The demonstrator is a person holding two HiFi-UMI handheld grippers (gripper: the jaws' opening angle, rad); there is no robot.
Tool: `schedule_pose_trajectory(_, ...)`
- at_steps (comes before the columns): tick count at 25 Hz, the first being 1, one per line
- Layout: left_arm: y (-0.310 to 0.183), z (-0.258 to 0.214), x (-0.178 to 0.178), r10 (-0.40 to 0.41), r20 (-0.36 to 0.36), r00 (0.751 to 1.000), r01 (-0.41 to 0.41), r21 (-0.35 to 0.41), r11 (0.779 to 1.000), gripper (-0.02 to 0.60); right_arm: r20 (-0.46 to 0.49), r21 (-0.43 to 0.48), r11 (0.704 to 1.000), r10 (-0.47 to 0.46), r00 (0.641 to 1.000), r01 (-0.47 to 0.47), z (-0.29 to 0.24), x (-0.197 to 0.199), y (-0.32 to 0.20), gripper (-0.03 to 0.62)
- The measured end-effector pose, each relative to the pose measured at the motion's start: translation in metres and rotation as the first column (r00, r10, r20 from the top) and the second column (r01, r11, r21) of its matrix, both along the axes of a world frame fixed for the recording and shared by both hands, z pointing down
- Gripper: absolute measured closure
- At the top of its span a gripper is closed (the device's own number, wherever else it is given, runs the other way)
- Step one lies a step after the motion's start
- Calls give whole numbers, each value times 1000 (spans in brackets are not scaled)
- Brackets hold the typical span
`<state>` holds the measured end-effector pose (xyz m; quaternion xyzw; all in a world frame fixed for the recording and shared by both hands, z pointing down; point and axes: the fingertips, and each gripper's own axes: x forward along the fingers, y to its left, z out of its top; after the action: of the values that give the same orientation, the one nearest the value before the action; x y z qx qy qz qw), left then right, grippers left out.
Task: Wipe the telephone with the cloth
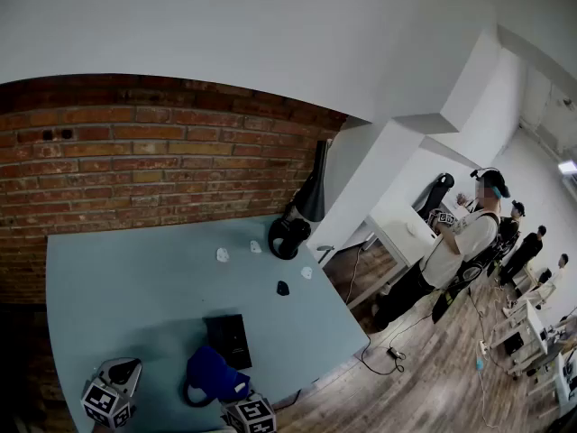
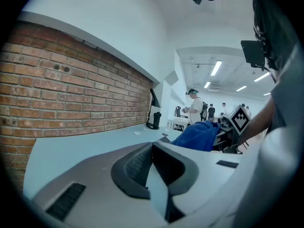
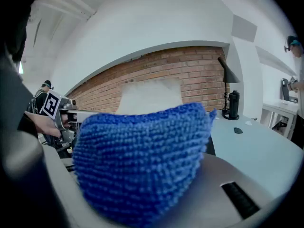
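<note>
A black flat telephone (image 1: 227, 339) lies near the front edge of the pale blue table (image 1: 135, 287). Just in front of it, a blue cloth (image 1: 215, 374) is bunched in my right gripper (image 1: 236, 400). The jaws are shut on that cloth (image 3: 142, 165), which fills the right gripper view and hides them. My left gripper (image 1: 124, 370) is at the table's front left, a short way left of the cloth. In the left gripper view its jaws (image 2: 153, 148) are shut with nothing between the dark pads (image 2: 135, 167). The cloth (image 2: 197, 136) and the right gripper's marker cube (image 2: 240, 119) show beyond them.
A brick wall (image 1: 135, 161) backs the table. A black lamp (image 1: 314, 188) and a black round object (image 1: 288, 237) stand at the far right corner. Small white scraps (image 1: 223, 254) and a dark bit (image 1: 282, 288) lie mid-table. People (image 1: 460, 242) stand by white tables (image 1: 401, 228) to the right.
</note>
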<state>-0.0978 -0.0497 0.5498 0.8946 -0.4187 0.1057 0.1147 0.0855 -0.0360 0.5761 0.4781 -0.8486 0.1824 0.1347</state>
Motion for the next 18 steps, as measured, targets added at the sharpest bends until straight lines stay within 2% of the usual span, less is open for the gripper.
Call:
schedule_pose_trajectory(5, -5, -5, 1, 9, -29, 1000, -9, -16, 1000, 560, -39, 1, 1000, -25, 999, 25, 8, 3, -25, 523)
schedule_pose_trajectory(9, 0, -5, -2, -7, -34, 999, 6, -23, 1000, 560, -169, 23, 999, -31, 985, 35, 10, 16, -55, 522)
schedule_pose_trajectory(13, 7, 8, -11, -29, -18, 999, 28, -21, 999, 560, -291, 67, 997, -7, 957, 27, 7, 40, -96, 520)
schedule_pose_trajectory(18, 13, 13, -29, -73, -1, 997, 73, -41, 997, 560, -425, 120, 992, 9, 905, 46, -3, 53, -145, 520)
